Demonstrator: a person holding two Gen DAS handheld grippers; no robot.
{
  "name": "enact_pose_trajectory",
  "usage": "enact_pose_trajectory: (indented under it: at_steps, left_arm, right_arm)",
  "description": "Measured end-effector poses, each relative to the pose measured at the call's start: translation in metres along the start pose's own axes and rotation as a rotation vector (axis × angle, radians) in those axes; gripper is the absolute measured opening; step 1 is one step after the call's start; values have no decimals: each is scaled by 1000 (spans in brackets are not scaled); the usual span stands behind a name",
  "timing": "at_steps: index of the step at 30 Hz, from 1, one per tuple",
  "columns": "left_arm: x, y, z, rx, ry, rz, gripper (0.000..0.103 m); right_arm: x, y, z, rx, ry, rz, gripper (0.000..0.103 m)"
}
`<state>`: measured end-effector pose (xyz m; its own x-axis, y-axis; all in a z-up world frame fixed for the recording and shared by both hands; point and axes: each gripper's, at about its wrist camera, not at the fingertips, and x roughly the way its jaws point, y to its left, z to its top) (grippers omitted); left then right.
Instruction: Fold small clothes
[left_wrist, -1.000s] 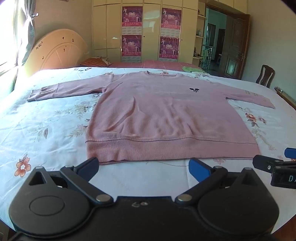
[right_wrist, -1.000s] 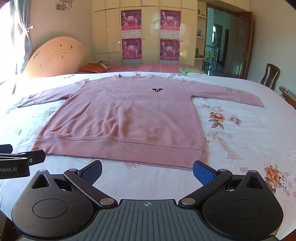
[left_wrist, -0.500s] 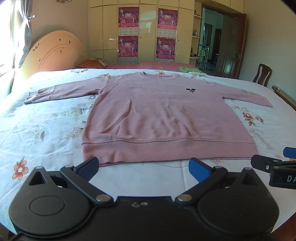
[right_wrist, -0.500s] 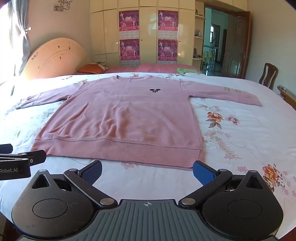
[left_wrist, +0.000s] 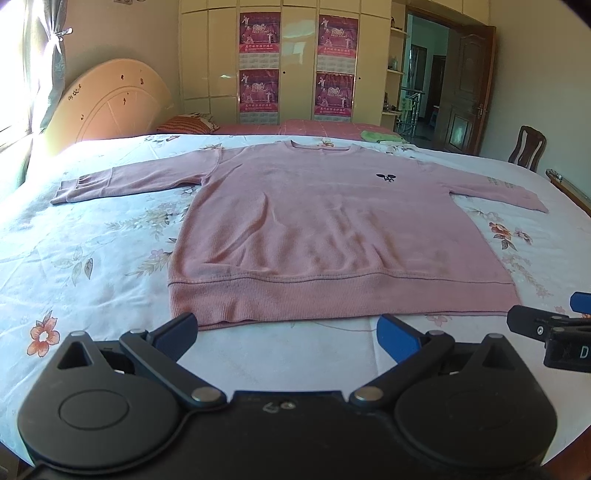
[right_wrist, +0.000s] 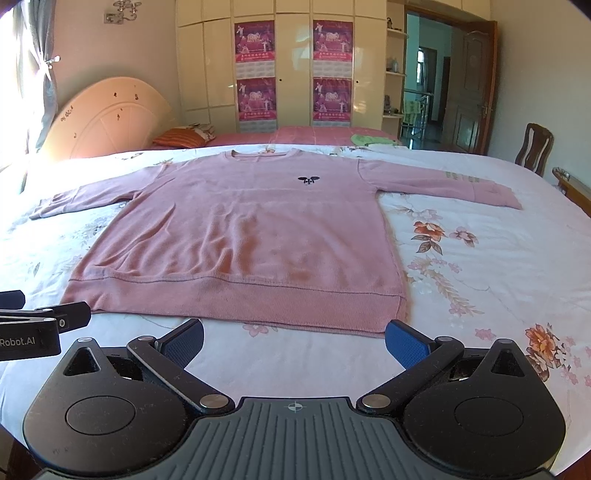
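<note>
A pink ribbed-knit long-sleeved sweater (left_wrist: 332, 229) lies flat and face up on the floral-printed white bedsheet (left_wrist: 92, 266), straight ahead of both tongs, sleeves stretched out to either side and the collar at the far end, probably so the fold lines are easy to reach. The left gripper (left_wrist: 288, 330) hovers just short of the ribbed hem (left_wrist: 332, 295), blue-padded jaws spread wide and empty, its left pad near the hem's left corner. The right gripper (right_wrist: 293, 341) sits beside it, jaws likewise wide apart and holding nothing, its right pad just below the hem's right corner. Both seem poised to pinch the hem; no fold has begun.
</note>
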<state>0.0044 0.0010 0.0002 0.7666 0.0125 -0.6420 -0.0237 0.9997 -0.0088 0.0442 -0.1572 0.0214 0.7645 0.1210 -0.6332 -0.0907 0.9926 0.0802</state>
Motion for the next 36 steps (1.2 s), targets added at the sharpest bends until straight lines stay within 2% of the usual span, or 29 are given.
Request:
enact_pose_trajectory:
  at_steps: [36]
  left_arm:
    - [2, -3, 0, 9, 3, 3, 103]
  right_arm:
    - [3, 1, 1, 3, 0, -5, 103]
